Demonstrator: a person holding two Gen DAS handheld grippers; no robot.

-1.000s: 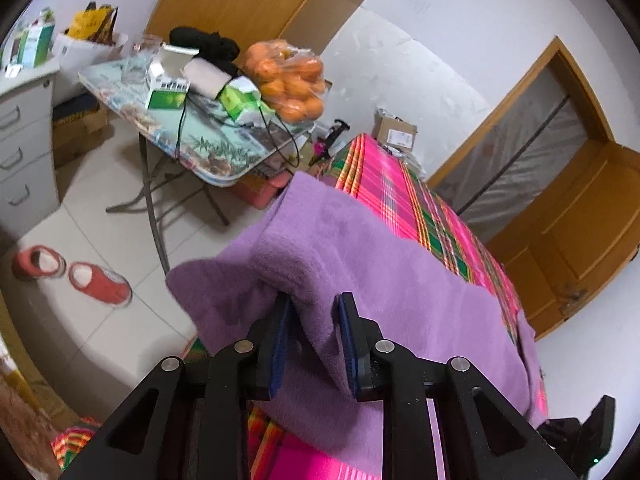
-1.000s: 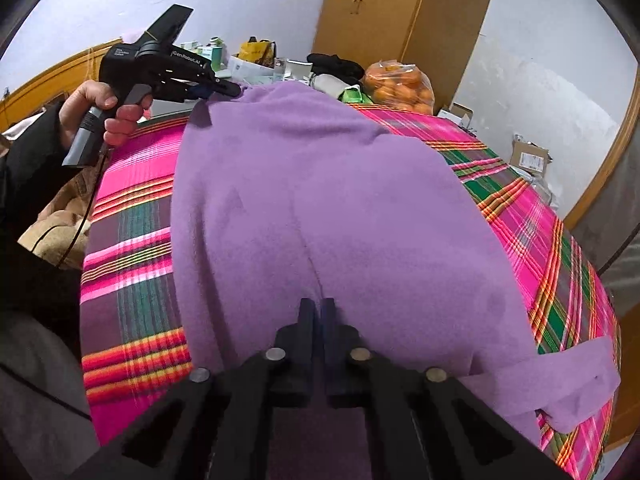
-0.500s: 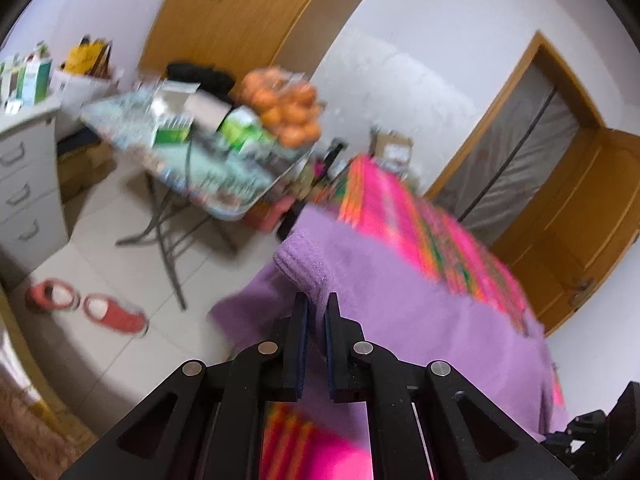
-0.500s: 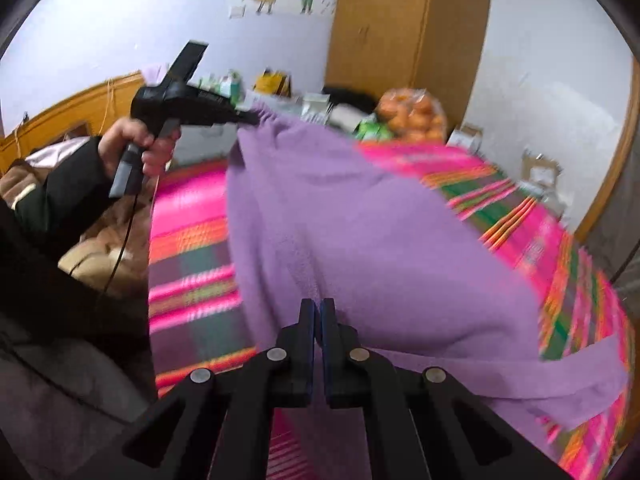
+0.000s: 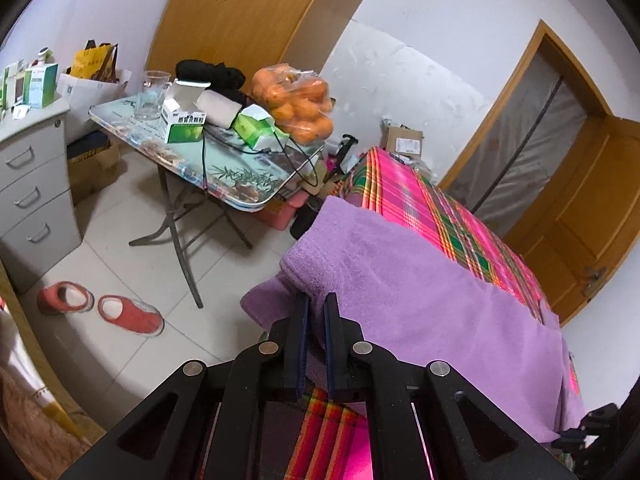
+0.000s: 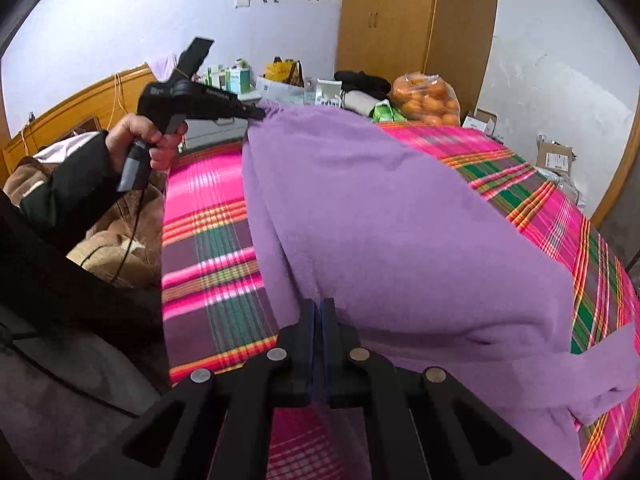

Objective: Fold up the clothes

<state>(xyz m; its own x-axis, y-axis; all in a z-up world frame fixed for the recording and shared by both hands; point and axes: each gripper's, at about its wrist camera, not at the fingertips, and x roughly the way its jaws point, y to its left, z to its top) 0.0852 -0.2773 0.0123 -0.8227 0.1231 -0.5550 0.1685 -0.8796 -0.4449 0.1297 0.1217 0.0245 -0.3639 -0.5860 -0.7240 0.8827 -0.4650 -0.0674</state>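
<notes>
Presently: plaid bed (image 6: 208, 216), spread ahead of both grippers. Purple garment (image 6: 380, 216), draped over it, lifted between the two. Left gripper (image 5: 316, 308), fingers nearly closed, pinching one garment edge. Right gripper (image 6: 319, 308), fingers closed, pinching the opposite edge.

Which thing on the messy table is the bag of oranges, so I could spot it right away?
Look past the bed's plaid cover to the folding table in front of the wooden wardrobe. At the table's end nearest the bed sits the bag of oranges, a clear plastic bag stuffed with round orange fruit. Beside it are white and green boxes, so it is the only bright orange lump.
</notes>
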